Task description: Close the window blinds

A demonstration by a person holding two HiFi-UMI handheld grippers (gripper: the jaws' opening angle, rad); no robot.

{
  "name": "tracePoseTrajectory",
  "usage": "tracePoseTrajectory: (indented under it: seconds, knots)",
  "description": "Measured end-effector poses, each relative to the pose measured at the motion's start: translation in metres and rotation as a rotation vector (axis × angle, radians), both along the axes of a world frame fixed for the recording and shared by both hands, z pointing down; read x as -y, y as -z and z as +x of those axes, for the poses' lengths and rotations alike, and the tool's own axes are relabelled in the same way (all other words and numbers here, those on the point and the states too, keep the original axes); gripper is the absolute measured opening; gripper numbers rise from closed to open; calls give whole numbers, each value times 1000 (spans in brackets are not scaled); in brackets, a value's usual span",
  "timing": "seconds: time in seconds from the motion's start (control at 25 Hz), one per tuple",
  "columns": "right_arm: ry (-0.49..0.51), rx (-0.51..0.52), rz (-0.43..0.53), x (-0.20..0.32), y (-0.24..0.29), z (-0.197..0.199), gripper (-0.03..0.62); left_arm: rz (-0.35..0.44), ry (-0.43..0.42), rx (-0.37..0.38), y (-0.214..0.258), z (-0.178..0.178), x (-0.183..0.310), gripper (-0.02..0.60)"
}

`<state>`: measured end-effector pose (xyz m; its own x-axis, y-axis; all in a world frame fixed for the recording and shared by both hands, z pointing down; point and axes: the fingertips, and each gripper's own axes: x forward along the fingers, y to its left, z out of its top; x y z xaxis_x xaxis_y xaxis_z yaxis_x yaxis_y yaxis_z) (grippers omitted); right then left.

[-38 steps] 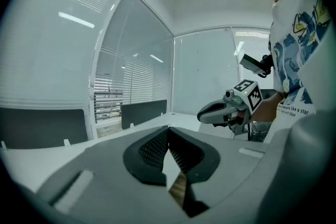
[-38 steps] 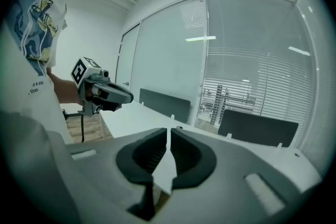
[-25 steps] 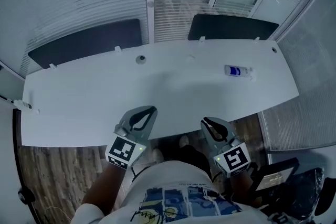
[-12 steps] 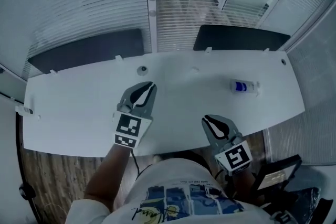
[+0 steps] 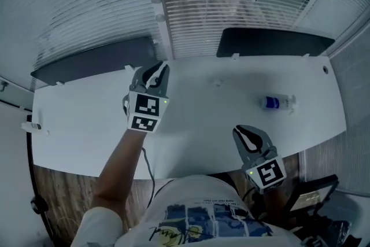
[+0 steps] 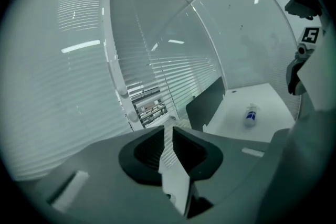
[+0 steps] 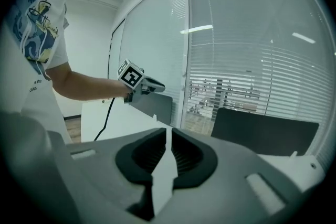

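White tabletop (image 5: 202, 124) lies below both hands. Over its near edge the right gripper (image 5: 248, 129) hovers, its jaws drawn together to a thin slit with nothing in them. Farther in, toward the right edge, a small bottle (image 5: 276, 103) lies on its side. The left gripper (image 5: 157, 67) reaches to the far edge, by the gap between two dark panels (image 5: 95, 56). Its jaws have just been opening and stand narrowly apart, empty. Beyond the far edge hang the blinds (image 5: 231, 3), slats tilted so the room behind shows through.

Window blinds (image 5: 231, 14): white horizontal slats, hanging full length behind glass past the desk's (image 5: 202, 113) far edge. Middle stretch tilted open, see-through; left stretch paler, near opaque.
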<state>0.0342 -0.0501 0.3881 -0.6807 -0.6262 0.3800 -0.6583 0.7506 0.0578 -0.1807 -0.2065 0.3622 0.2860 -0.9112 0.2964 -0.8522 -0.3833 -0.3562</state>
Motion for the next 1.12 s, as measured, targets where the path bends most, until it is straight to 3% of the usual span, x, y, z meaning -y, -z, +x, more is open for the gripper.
tracePoseTrajectory:
  seconds: [0.36, 0.68, 1.12]
  knots:
    - [-19, 13, -48, 23, -21, 22, 21, -14, 86, 211, -9, -25, 80, 74]
    - [-54, 36, -57, 34, -29, 44, 21, 31, 139, 406, -3, -36, 129, 108]
    - [-105, 23, -96, 38, -40, 65, 21, 65, 129, 719, -17, -45, 168, 170]
